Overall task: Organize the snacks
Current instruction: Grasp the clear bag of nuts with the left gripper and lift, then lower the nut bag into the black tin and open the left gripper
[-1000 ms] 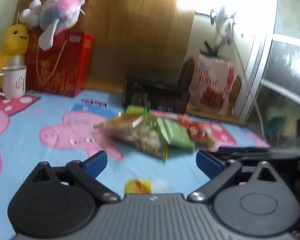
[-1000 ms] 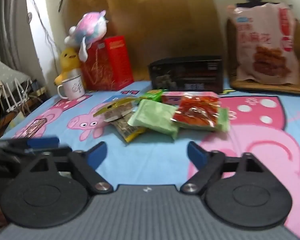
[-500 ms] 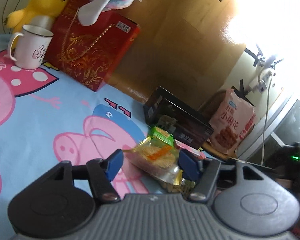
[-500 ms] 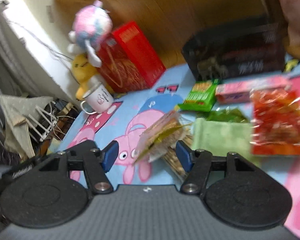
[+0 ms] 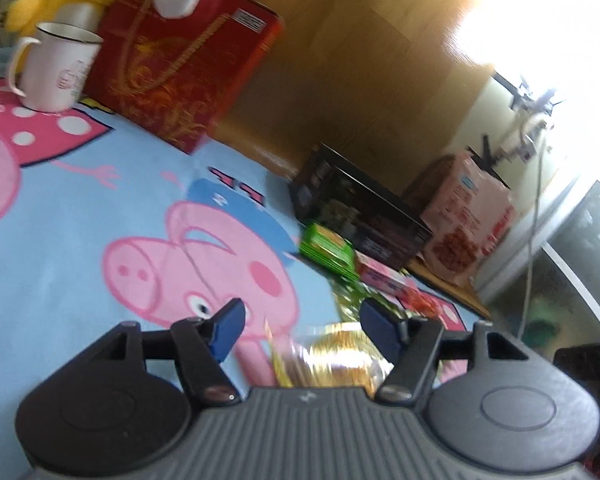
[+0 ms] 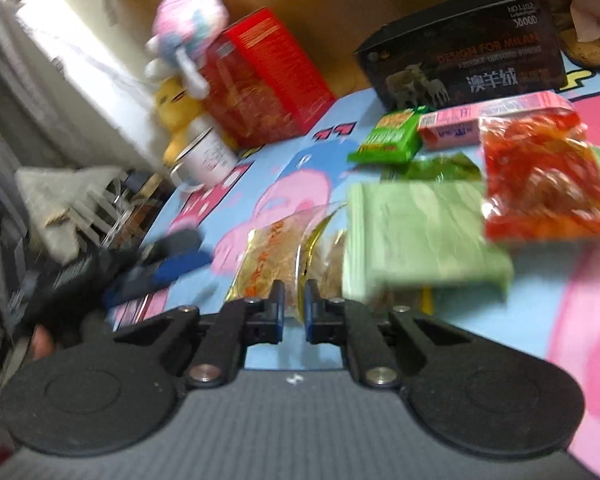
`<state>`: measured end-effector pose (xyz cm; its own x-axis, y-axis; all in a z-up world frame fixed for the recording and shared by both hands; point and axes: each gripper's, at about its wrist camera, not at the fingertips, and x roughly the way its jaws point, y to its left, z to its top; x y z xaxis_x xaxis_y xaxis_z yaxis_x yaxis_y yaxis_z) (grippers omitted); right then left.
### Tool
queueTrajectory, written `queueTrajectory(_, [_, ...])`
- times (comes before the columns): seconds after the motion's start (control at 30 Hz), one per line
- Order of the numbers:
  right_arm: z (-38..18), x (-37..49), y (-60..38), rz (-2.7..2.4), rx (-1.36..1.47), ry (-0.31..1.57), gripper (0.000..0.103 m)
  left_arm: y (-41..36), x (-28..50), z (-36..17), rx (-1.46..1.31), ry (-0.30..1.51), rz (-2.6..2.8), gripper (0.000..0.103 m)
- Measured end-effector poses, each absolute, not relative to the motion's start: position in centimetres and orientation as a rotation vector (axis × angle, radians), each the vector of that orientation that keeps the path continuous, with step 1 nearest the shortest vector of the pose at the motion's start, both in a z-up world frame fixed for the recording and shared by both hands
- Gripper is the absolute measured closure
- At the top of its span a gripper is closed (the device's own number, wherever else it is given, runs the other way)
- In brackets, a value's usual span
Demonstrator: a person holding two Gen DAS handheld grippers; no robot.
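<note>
Several snack packs lie on a blue cartoon-pig cloth (image 5: 80, 248). In the right wrist view a clear gold-trimmed pack (image 6: 276, 256) lies nearest, with a pale green pack (image 6: 416, 232), a red pack (image 6: 540, 184), a bright green pack (image 6: 392, 136) and a pink box (image 6: 488, 120) beyond. My right gripper (image 6: 294, 304) is nearly shut on the near edge of the gold-trimmed pack. My left gripper (image 5: 302, 326) is open, with the same pack (image 5: 336, 356) low between its fingers. The left gripper also shows blurred at the left of the right wrist view (image 6: 160, 272).
A black box (image 6: 464, 48) stands behind the snacks, a red gift box (image 5: 180, 68) and a white mug (image 5: 56, 68) at the back left with plush toys (image 6: 188, 28). A large pink bag (image 5: 464, 224) leans at the back right. Clutter lies off the left edge (image 6: 72, 208).
My right gripper has closed from wide open onto the gold-trimmed pack's edge. My left gripper has opened wider and moved forward over the pack. Both views have swung.
</note>
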<state>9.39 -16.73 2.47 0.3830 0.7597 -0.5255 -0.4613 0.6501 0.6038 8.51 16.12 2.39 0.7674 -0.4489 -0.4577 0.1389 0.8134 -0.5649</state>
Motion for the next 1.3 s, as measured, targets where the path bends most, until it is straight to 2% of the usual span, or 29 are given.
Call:
queueTrajectory(0.1, [2.7, 7.7, -16.8, 0.815, 0.292, 0.844, 0.080, 15.0, 8.3, 2.1, -0.518, 0.644, -0.368, 0.038])
queueTrajectory(0.13, [2.8, 7.4, -16.6, 0.809, 0.257, 0.826, 0.069, 14.8, 8.1, 2.1, -0.520, 0.648, -0.376, 0.038])
queueTrajectory(0.2, [2.9, 7.0, -16.1, 0.820, 0.183, 0.785, 0.057, 14.7, 7.5, 2.1, -0.530, 0.648, -0.384, 0.038])
queueTrajectory(0.37, [2.4, 7.7, -14.8, 0.850, 0.077, 0.763, 0.057, 15.4, 6.5, 1.6, -0.587, 0.697, -0.403, 0.041])
queueTrajectory(0.43, [1.8, 8.1, -14.2, 0.860, 0.047, 0.771, 0.057, 15.2, 6.8, 0.8, -0.614, 0.736, -0.420, 0.056])
queueTrajectory(0.5, [1.2, 8.7, -13.1, 0.878, 0.032, 0.781, 0.058, 14.9, 7.0, 0.4, -0.606, 0.741, -0.416, 0.065])
queueTrajectory(0.53, [1.0, 8.5, -12.7, 0.890, 0.022, 0.776, 0.063, 14.7, 7.1, 0.5, -0.596, 0.743, -0.412, 0.068])
queueTrajectory(0.57, [1.1, 8.4, -11.9, 0.899, 0.006, 0.770, 0.066, 14.7, 7.2, 0.8, -0.585, 0.737, -0.400, 0.068])
queueTrajectory(0.9, [5.1, 10.3, -10.6, 0.872, 0.005, 0.614, 0.067, 15.3, 11.2, 5.4, -0.546, 0.628, -0.415, 0.068])
queueTrajectory(1.07, [6.5, 14.3, -12.0, 0.782, 0.010, 0.552, 0.067, 12.4, 17.4, 7.8, -0.473, 0.591, -0.453, 0.068])
queueTrajectory(1.3, [7.5, 23.0, -16.4, 0.602, 0.091, 0.504, 0.067, 6.6, 30.1, 8.9, -0.427, 0.591, -0.501, 0.068])
